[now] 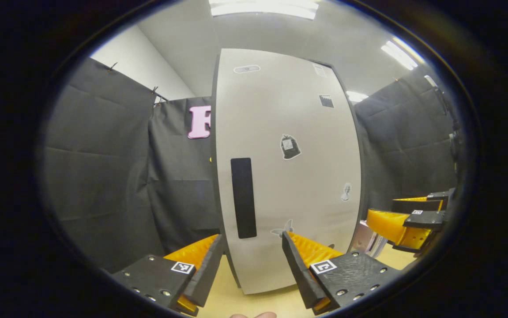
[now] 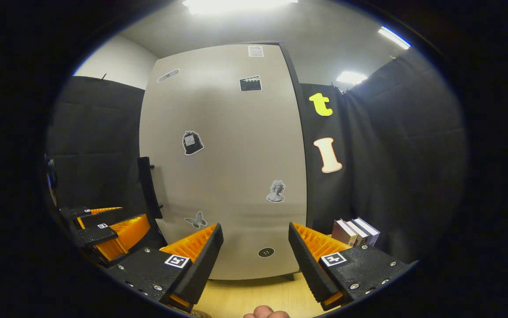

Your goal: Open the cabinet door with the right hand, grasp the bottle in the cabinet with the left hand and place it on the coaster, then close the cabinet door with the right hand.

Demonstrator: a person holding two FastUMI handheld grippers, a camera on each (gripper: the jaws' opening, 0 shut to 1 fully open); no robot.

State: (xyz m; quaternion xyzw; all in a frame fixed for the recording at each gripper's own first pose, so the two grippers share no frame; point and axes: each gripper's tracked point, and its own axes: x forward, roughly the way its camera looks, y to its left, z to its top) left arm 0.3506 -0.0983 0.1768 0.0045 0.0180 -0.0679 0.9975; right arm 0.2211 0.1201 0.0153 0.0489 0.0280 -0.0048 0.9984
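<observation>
Before the closed pale grey cabinet door point(image 2: 223, 168) | right gripper point(image 2: 254, 247) wide open, empty | left gripper point(image 1: 251, 260) open, empty | advice: clamp black vertical handle point(image 2: 149, 187) squarely, pull along hinge arc

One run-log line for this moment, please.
cabinet door: closed | handle: untouched | left gripper: open | right gripper: open
</observation>
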